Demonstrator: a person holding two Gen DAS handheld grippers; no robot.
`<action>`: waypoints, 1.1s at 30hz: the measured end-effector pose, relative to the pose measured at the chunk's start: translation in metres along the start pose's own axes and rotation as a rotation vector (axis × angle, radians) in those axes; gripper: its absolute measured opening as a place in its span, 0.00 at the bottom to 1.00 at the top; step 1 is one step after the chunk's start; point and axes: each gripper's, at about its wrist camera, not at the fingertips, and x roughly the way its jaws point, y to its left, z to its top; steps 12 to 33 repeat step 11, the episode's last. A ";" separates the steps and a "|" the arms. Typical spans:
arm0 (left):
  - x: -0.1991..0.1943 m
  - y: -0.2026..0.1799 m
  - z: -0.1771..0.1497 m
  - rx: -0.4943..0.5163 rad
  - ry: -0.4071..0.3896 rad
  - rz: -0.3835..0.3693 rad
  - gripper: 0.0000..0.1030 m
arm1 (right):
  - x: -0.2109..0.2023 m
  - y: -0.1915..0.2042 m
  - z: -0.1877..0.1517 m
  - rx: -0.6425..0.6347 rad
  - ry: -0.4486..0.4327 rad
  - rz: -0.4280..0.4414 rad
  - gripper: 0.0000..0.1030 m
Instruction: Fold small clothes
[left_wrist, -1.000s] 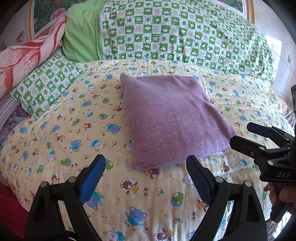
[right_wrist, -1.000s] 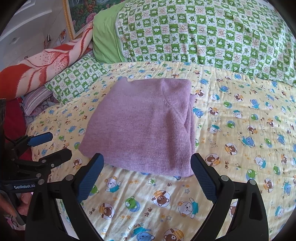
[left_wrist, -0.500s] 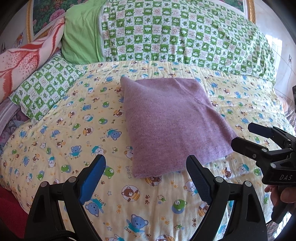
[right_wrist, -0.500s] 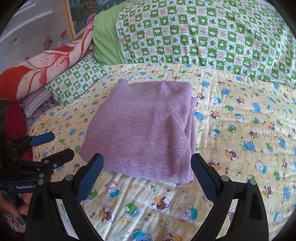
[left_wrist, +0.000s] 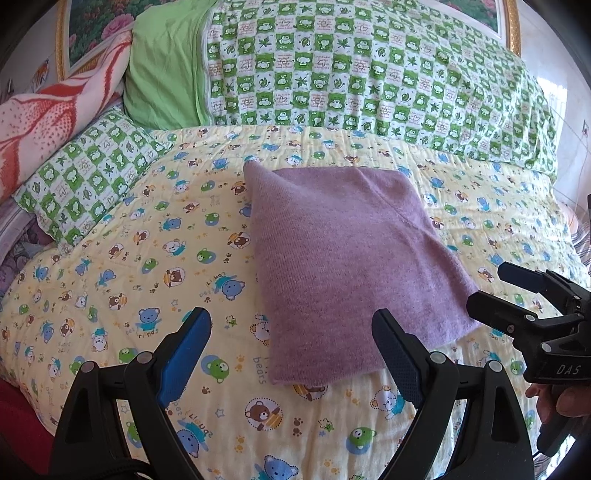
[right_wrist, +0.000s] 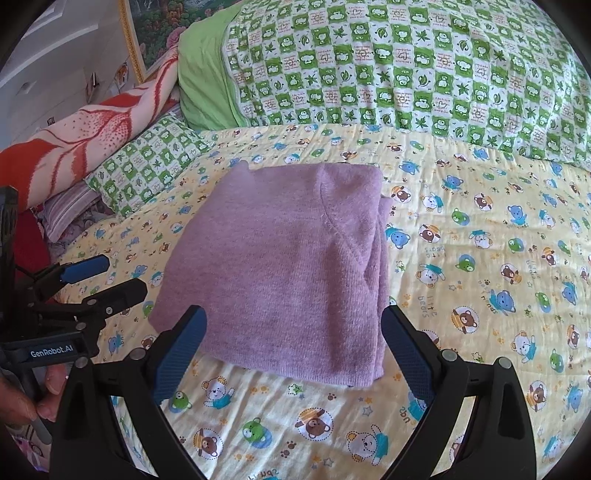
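Observation:
A purple knitted garment (left_wrist: 343, 266) lies folded into a neat rectangle on the yellow bear-print bedspread (left_wrist: 129, 280); it also shows in the right wrist view (right_wrist: 280, 273). My left gripper (left_wrist: 291, 339) is open and empty, held just short of the garment's near left corner. My right gripper (right_wrist: 291, 336) is open and empty, held just short of the garment's near edge. Each gripper shows in the other's view, the right gripper (left_wrist: 495, 291) by the garment's right corner and the left gripper (right_wrist: 110, 277) by its left corner. Neither touches the cloth.
A green checked quilt (left_wrist: 369, 74) is piled along the head of the bed. A green checked pillow (left_wrist: 88, 173) and a red-and-white blanket (left_wrist: 48, 122) lie at the left. The bedspread (right_wrist: 498, 258) stretches bare to the right of the garment.
Both grippers have drawn back slightly from the folded garment and stayed open. The garment has not moved.

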 end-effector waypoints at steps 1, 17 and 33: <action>0.001 0.001 0.000 -0.002 0.004 -0.002 0.87 | 0.001 0.000 0.000 0.000 0.001 0.000 0.93; 0.005 -0.003 0.002 -0.016 0.014 -0.003 0.87 | 0.006 -0.005 0.004 0.005 0.010 0.006 0.93; 0.005 -0.003 0.002 -0.016 0.014 -0.003 0.87 | 0.006 -0.005 0.004 0.005 0.010 0.006 0.93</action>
